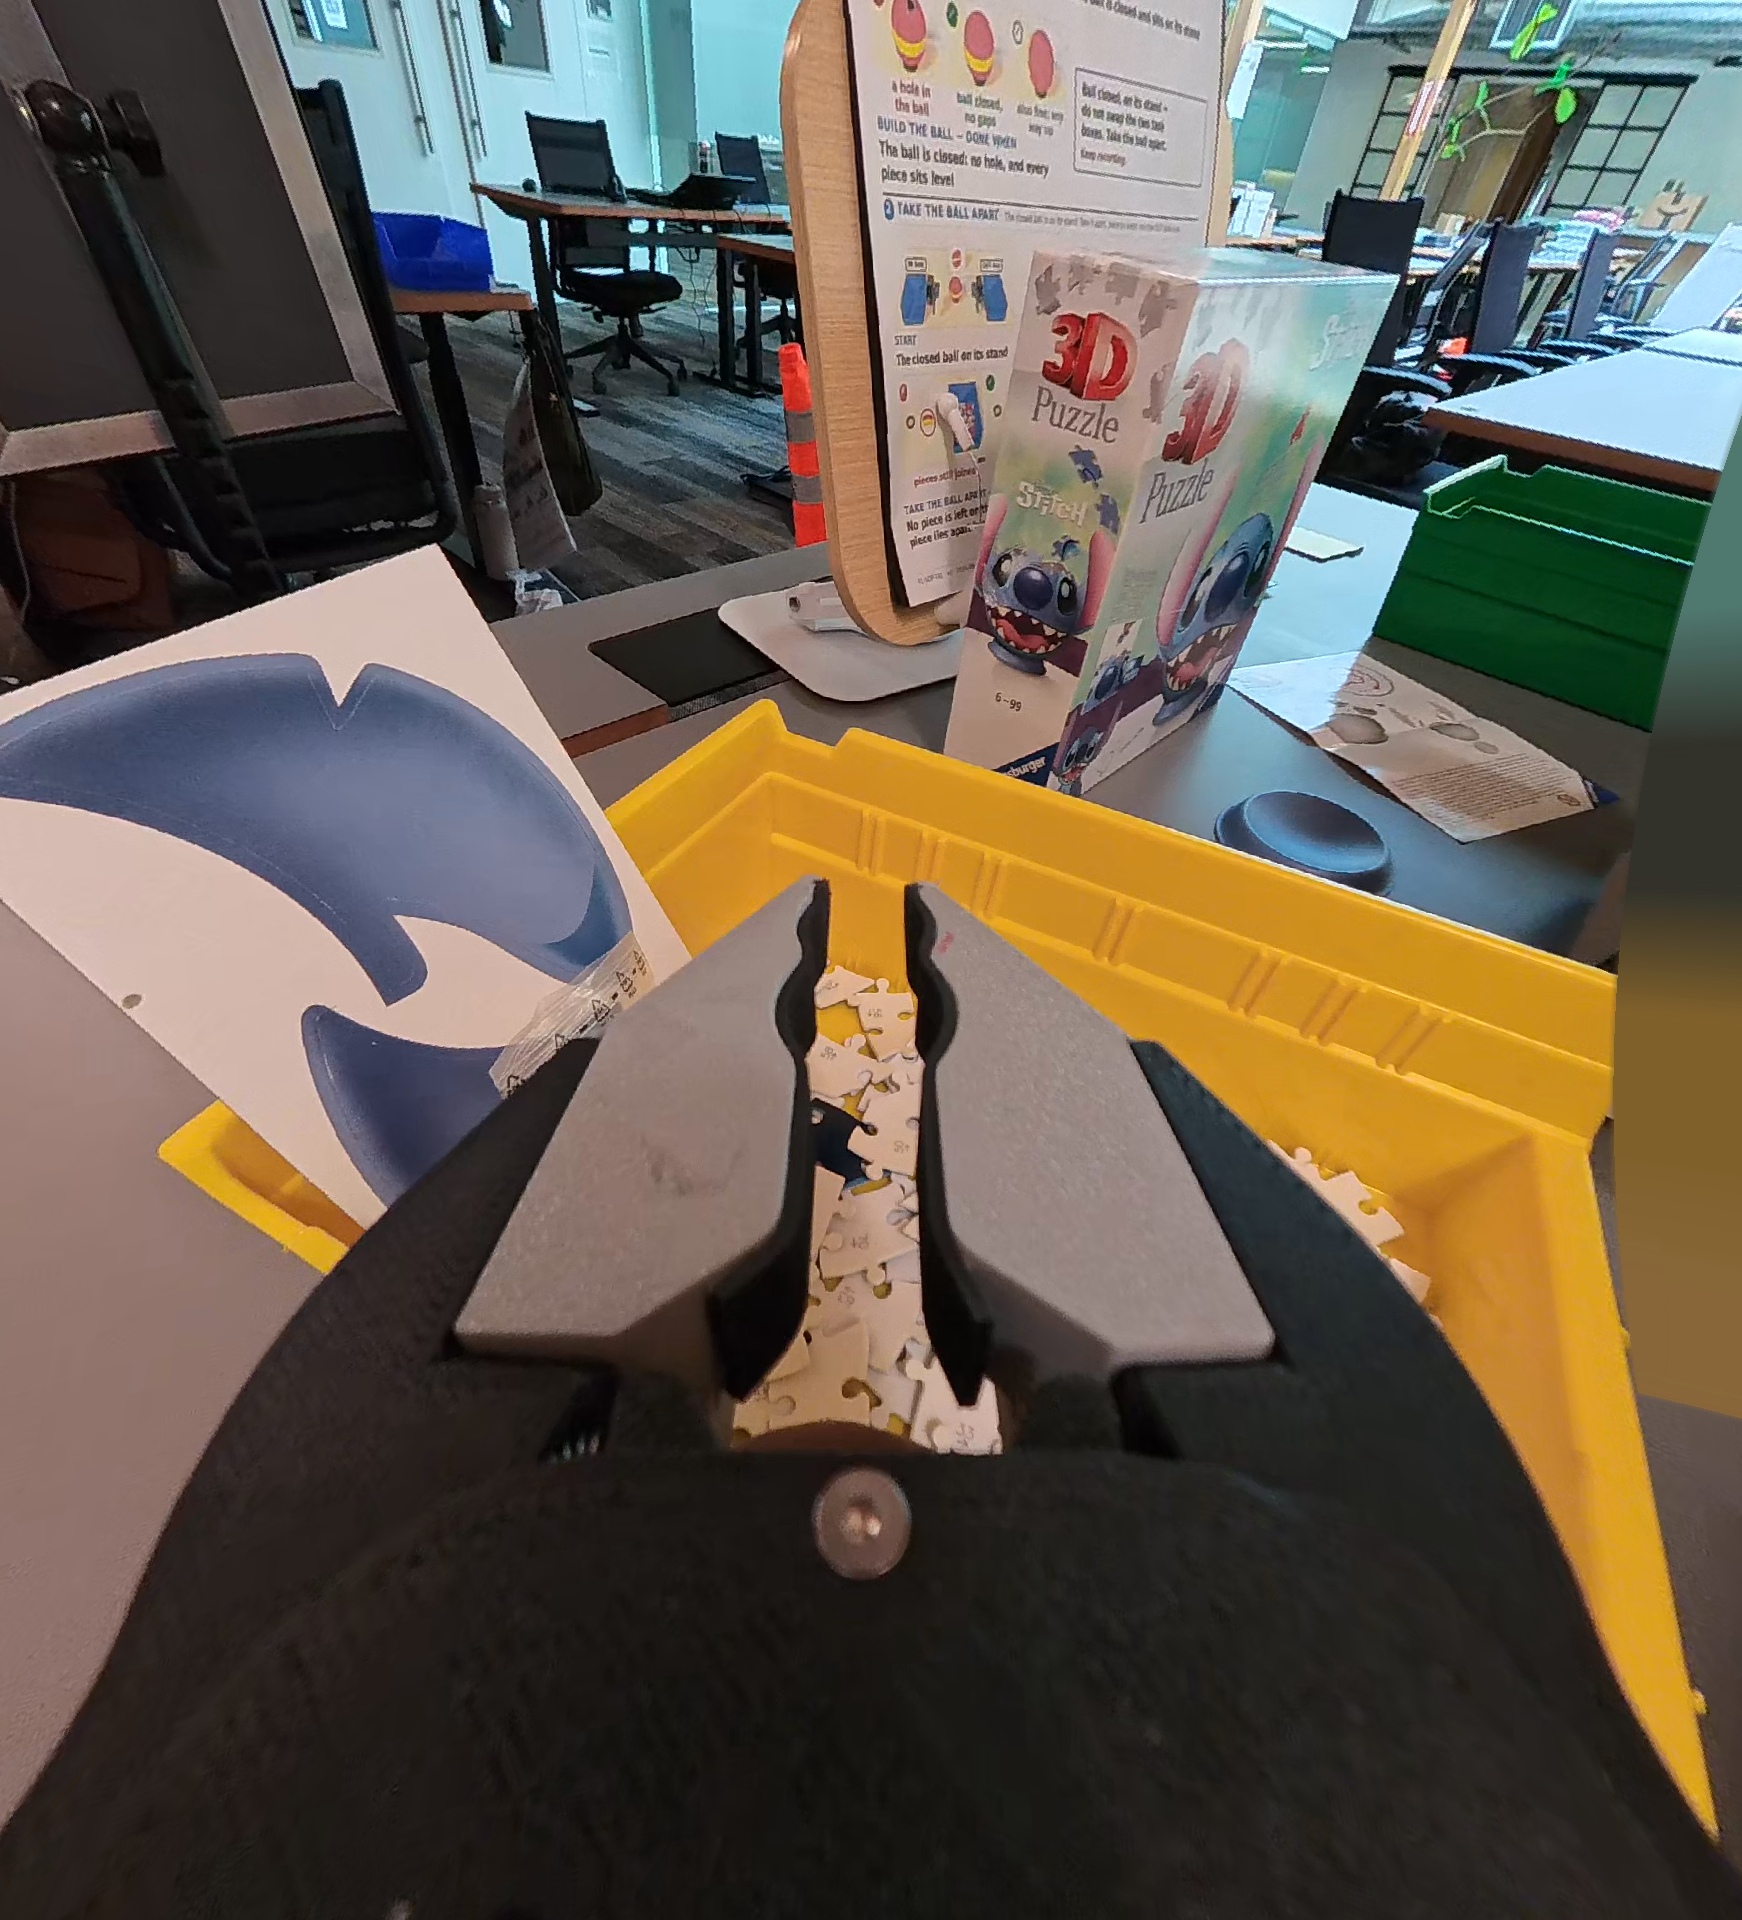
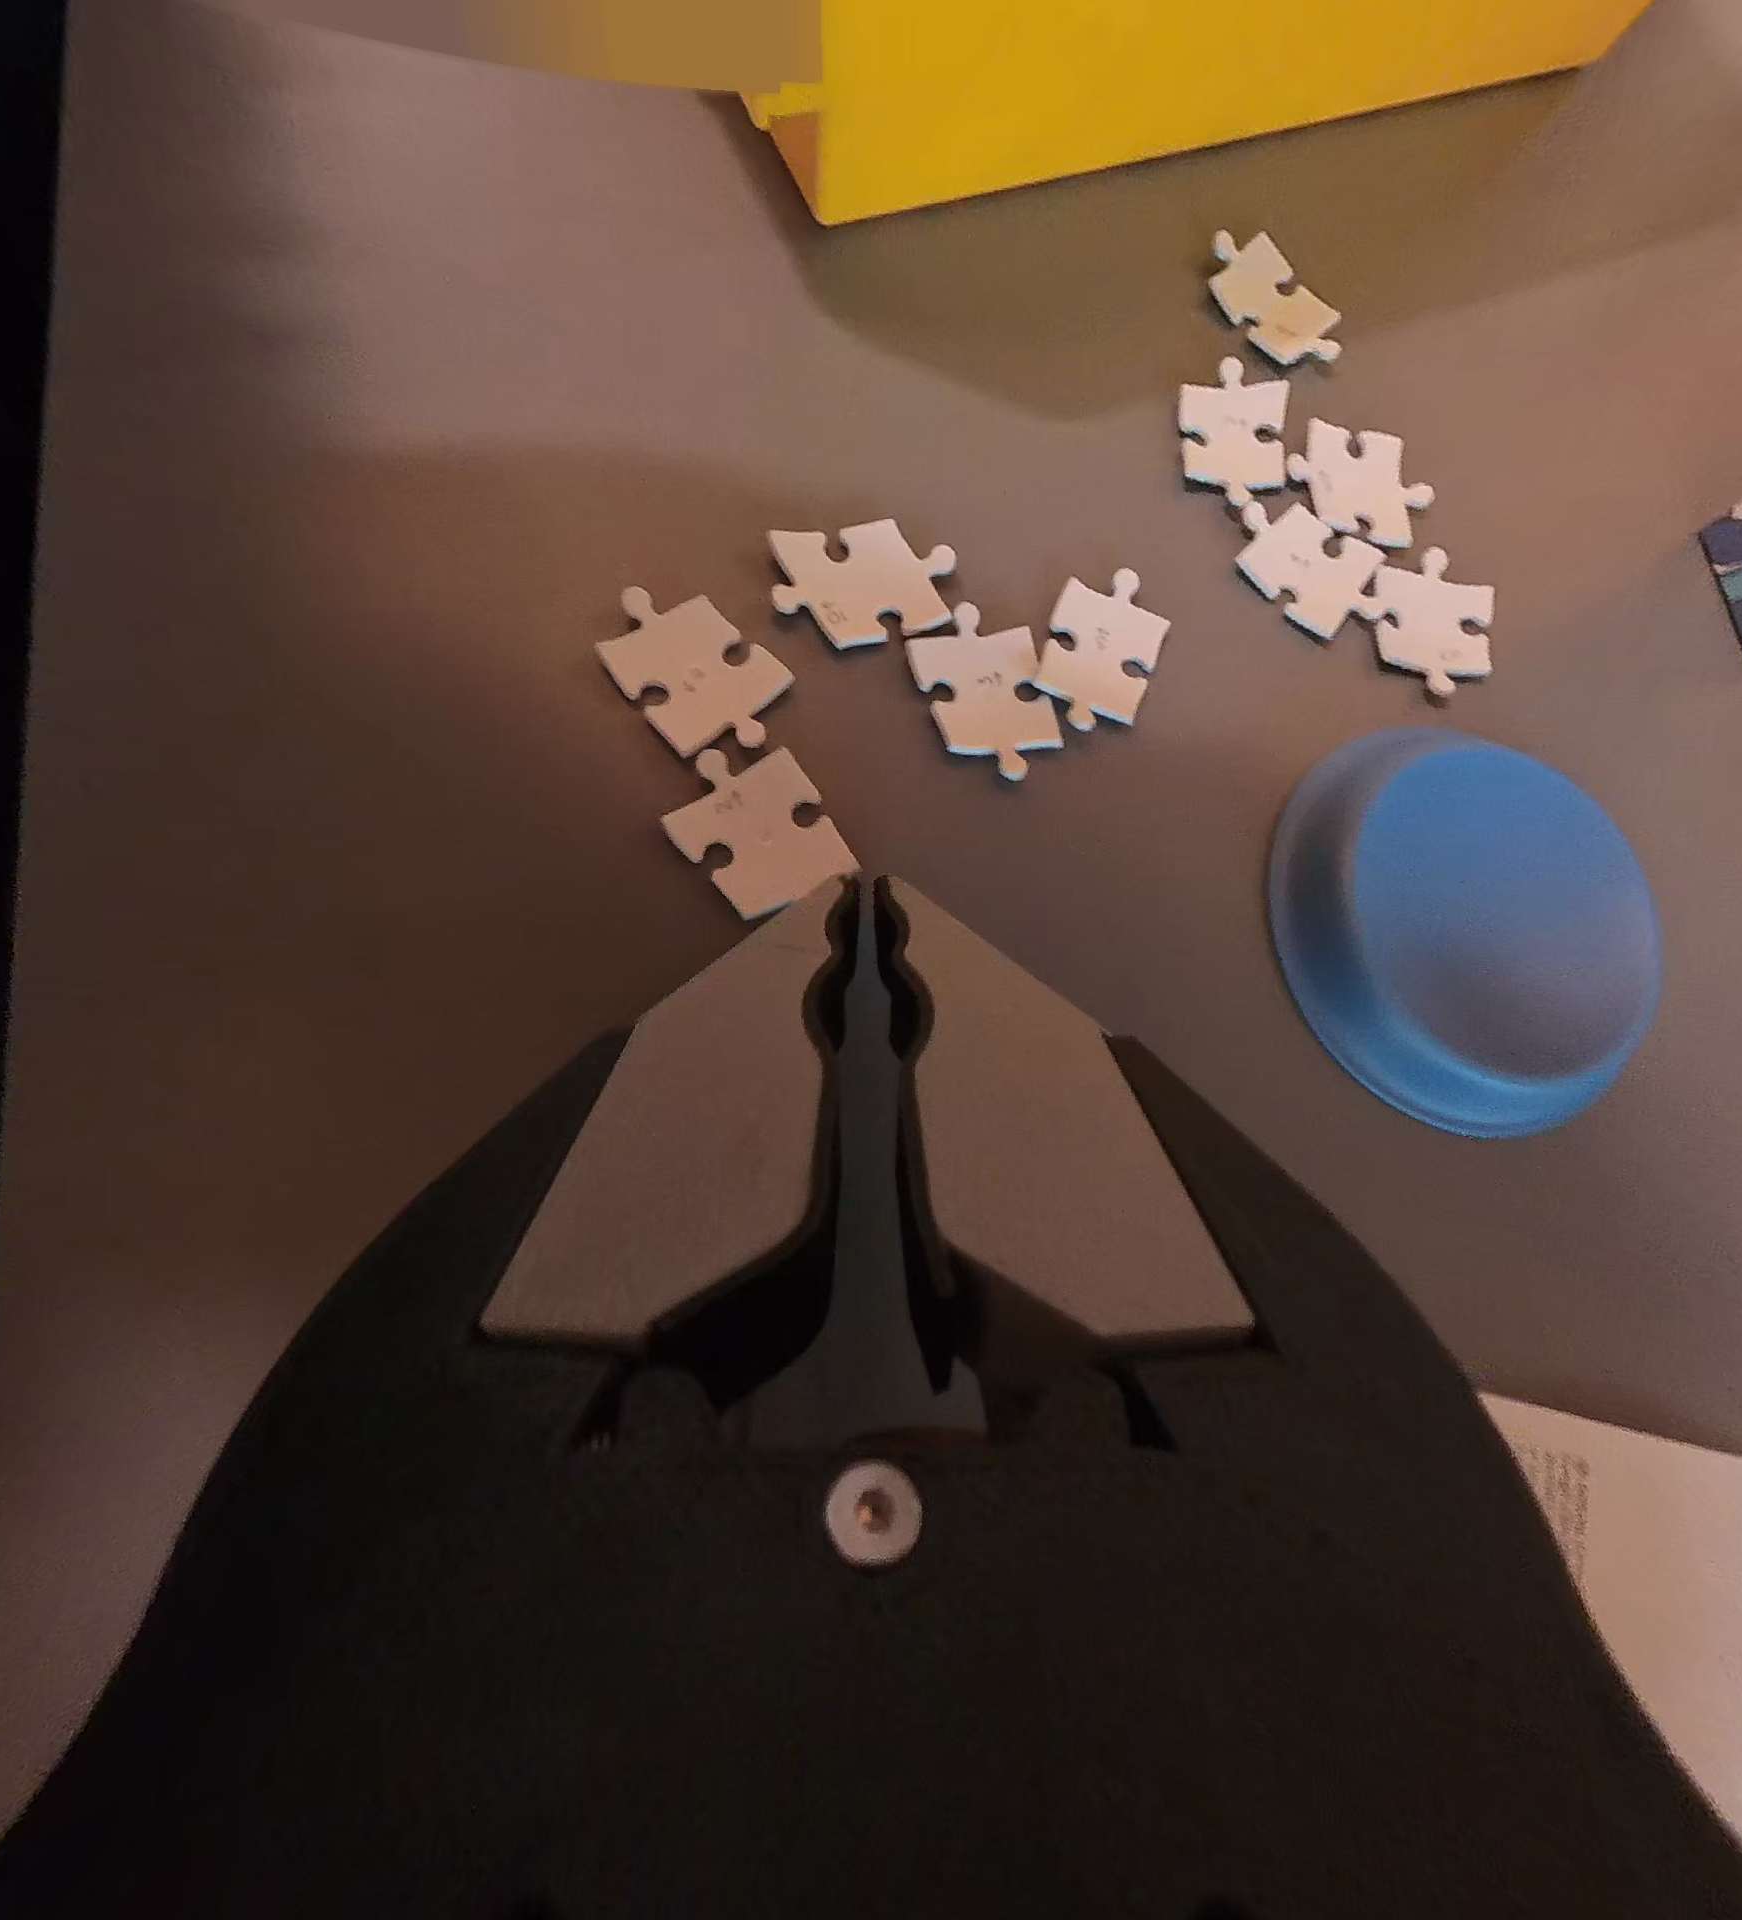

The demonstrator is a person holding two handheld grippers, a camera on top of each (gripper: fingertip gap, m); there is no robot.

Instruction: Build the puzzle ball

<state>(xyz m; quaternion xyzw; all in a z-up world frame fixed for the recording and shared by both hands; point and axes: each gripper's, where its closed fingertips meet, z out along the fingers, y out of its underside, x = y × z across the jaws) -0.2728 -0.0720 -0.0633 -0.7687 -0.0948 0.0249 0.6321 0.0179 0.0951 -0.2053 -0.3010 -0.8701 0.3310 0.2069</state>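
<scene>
My left gripper (image 1: 867, 894) hovers over a yellow bin (image 1: 1210, 935) and is open a narrow gap, holding nothing. Loose white puzzle pieces (image 1: 862, 1174) lie in the bin under it. My right gripper (image 2: 869, 883) is shut, pointing down at the grey table. Its tips sit right at the corner of the nearest white piece (image 2: 758, 847); I cannot tell if they touch. Several more pieces lie face down in two clusters, one in the middle (image 2: 981, 686) and one to the right (image 2: 1314, 488). The blue round stand (image 2: 1469, 935) sits right of the gripper, and also shows in the left wrist view (image 1: 1303, 842).
A white sheet with blue punch-out shapes (image 1: 275, 831) leans on the bin's left end. The puzzle box (image 1: 1158, 520), an instruction board (image 1: 1002, 260), a green bin (image 1: 1542, 582) and a leaflet (image 1: 1418, 748) stand beyond. The yellow bin's wall (image 2: 1158, 94) borders the pieces; papers (image 2: 1677, 1558) lie right.
</scene>
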